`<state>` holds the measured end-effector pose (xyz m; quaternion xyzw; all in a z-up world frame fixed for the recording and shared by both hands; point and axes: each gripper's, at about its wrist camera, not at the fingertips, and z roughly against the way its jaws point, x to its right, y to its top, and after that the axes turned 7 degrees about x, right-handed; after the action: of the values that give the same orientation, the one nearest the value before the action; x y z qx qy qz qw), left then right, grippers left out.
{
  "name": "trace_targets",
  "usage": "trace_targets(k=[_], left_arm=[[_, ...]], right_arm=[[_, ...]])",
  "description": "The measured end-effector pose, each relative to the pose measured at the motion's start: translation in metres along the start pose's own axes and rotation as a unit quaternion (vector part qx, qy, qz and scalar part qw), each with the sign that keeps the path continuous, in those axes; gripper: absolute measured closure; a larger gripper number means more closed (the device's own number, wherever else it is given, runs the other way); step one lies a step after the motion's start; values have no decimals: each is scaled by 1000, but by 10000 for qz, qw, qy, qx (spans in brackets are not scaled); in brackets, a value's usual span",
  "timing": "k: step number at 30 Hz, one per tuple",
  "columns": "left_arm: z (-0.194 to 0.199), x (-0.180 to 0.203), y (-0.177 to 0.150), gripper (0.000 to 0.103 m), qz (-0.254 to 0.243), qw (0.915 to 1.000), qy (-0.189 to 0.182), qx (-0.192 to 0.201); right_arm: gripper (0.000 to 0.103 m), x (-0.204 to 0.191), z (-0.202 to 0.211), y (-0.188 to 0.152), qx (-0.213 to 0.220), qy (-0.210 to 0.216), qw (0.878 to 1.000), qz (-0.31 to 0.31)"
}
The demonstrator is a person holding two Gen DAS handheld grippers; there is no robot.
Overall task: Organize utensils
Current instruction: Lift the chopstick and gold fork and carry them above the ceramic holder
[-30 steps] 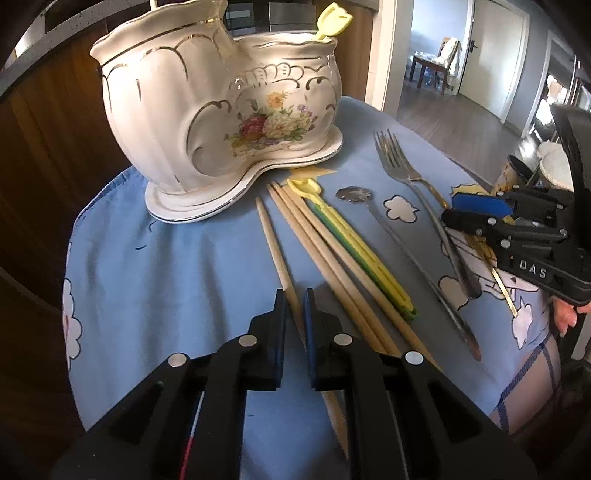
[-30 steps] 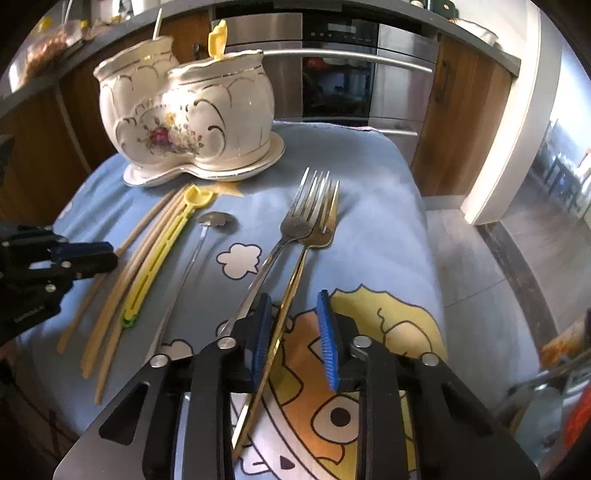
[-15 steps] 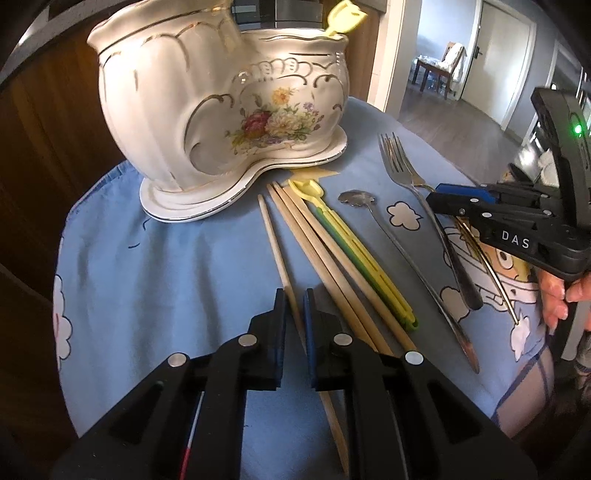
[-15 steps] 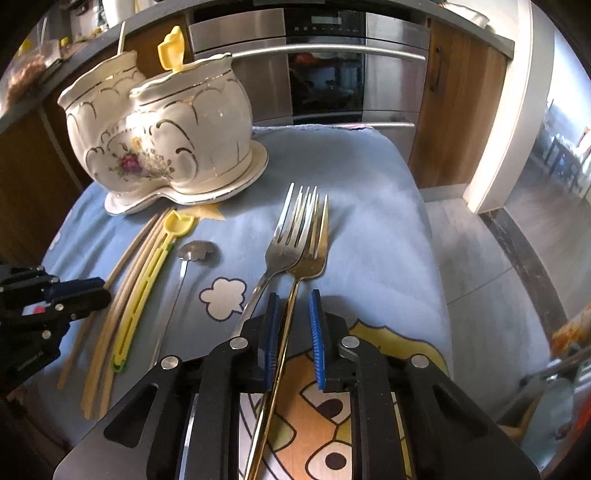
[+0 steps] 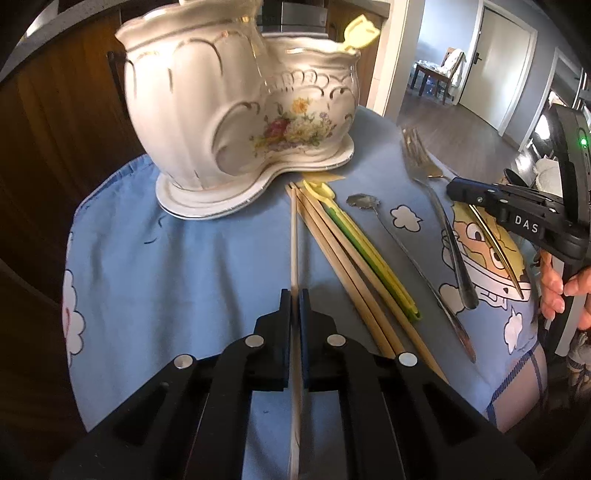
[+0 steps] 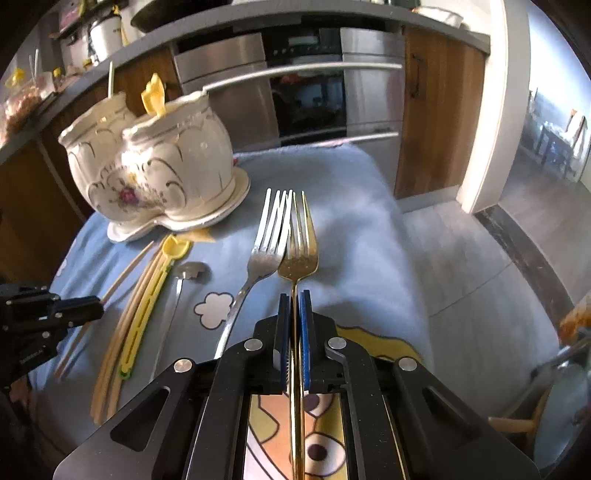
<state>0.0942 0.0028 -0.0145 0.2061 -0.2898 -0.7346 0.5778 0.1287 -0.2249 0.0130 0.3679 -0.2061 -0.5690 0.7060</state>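
My left gripper [image 5: 294, 295] is shut on a wooden chopstick [image 5: 293, 236] that points toward the white floral ceramic holder [image 5: 240, 122]. My right gripper [image 6: 294, 299] is shut on the handle of a gold fork [image 6: 299, 254], beside a silver fork [image 6: 267, 240]. More wooden chopsticks [image 5: 343, 266], a yellow-green utensil [image 5: 362, 251] and a small silver spoon [image 5: 402, 251] lie on the blue cloth [image 5: 166, 266]. A yellow utensil [image 5: 360, 31] stands in the holder. The right gripper also shows in the left wrist view [image 5: 452, 186], and the left gripper in the right wrist view [image 6: 98, 306].
The cloth-covered surface drops off at its right edge [image 6: 417, 314] to a grey floor. An oven with steel handles [image 6: 303, 74] and wooden cabinets stand behind the holder. A doorway [image 5: 498, 66] opens to another room.
My right gripper closed on the gold fork's handle and moved forward. My left gripper stayed shut on the chopstick, which now lines up straight between the fingers, nearer the holder.
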Motion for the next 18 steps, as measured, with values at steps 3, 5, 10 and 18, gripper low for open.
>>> trace_targets(k=[3,5,10,18], left_arm=[[9,-4,-1,99,-41,9999,59,89],[17,-5,0,99,-64,9998,65,189],[33,-9,4,99,-54,9992,97,386],[60,-7,7,99,-84,9951,-123,977]], right_arm=[[97,2,10,3,233,-17,9997,-27],[97,3,15,5,365,-42,9993,-55],[97,7,26,11,701,-48,9975,-107],[97,-1,45,22,1118,81,9937,-15]])
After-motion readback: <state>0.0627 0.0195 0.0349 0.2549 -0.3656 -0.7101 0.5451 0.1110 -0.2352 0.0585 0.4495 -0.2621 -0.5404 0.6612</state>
